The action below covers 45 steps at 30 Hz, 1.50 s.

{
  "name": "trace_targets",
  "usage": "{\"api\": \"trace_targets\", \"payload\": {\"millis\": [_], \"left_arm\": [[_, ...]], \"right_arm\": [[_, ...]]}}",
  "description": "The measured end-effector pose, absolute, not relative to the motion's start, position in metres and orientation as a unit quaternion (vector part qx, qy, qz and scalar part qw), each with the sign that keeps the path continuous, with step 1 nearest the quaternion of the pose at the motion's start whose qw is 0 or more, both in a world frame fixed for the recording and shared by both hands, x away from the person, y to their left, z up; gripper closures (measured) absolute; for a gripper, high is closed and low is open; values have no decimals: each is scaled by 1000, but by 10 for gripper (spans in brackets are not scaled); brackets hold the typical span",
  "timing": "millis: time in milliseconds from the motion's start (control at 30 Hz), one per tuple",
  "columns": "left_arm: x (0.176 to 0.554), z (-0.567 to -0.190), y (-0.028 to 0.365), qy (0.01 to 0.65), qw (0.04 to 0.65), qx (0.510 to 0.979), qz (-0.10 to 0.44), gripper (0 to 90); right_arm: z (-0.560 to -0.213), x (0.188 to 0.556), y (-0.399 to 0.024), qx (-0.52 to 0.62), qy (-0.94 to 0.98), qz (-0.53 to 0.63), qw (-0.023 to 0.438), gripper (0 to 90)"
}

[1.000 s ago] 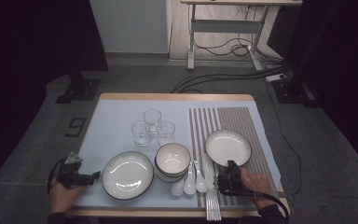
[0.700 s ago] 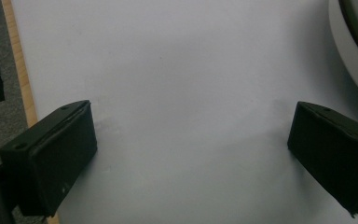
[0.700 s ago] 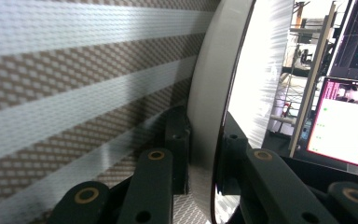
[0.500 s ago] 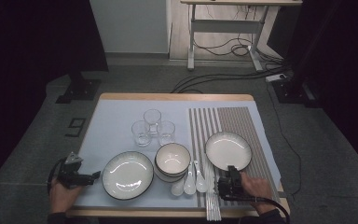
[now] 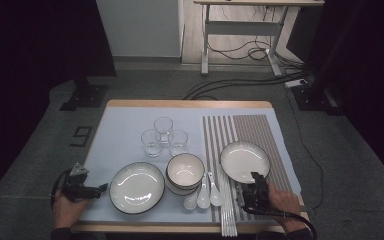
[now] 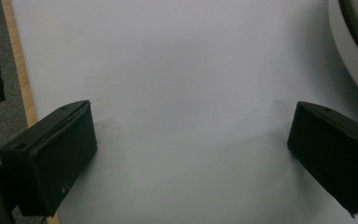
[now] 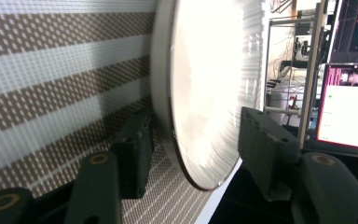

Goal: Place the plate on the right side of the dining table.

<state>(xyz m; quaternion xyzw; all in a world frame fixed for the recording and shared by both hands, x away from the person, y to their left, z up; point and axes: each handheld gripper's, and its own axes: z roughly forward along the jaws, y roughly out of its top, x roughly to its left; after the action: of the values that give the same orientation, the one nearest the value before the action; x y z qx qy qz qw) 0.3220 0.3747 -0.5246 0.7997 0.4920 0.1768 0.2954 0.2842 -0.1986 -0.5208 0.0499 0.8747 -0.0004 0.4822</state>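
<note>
A white dark-rimmed plate (image 5: 245, 161) lies on the striped placemat (image 5: 260, 130) at the right. My right gripper (image 5: 254, 180) is at its near rim. In the right gripper view the plate's (image 7: 209, 84) edge sits between the fingers (image 7: 133, 149) with a gap on each side. These jaws have just been opening and no pad presses on the plate. My left gripper (image 5: 99, 189) rests at the table's front left, open, with bare light blue mat (image 6: 168, 70) between its jaws. A second plate (image 5: 136, 187) lies just to its right, its rim (image 6: 354, 51) in the left gripper view.
Stacked bowls (image 5: 185, 171) stand mid-table with three glasses (image 5: 164, 134) behind them. White spoons (image 5: 202, 195) and chopsticks (image 5: 228, 220) lie between the bowls and my right gripper. The wooden table edge (image 6: 21, 79) runs close to the left gripper.
The right hand has edged slightly toward the front edge of the table while the plate stays on the placemat. The left hand has kept still.
</note>
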Motion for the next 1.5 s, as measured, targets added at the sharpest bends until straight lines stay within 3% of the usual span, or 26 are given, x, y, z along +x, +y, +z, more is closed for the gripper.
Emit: {"api": "trace_targets", "payload": {"millis": [133,167,333,500,567,700,967,1233,1500], "left_arm": [[322,-525,375,492,295,800,177,10],[322,-525,375,492,296,800,177,10],[322,-525,375,492,296,800,177,9],[322,-525,375,492,296,800,177,10],[322,-525,375,492,296,799,177,10],[322,-525,375,492,296,799,177,10],[322,-525,375,492,296,799,177,10],[322,-525,375,492,296,799,178,10],[322,-525,375,492,296,799,178,10]], "right_arm": [[-511,282,-206,81,876,33,475,380],[-507,281,-209,109,877,58,465,324],[-501,281,-215,161,879,100,438,276],[-493,283,-226,237,874,159,393,227],[-488,285,-232,298,865,205,347,183],[-486,289,-239,353,851,249,298,128],[-497,293,-252,453,809,269,262,13],[-517,300,-255,508,788,272,217,3],[-534,299,-260,518,767,316,208,0]]}}
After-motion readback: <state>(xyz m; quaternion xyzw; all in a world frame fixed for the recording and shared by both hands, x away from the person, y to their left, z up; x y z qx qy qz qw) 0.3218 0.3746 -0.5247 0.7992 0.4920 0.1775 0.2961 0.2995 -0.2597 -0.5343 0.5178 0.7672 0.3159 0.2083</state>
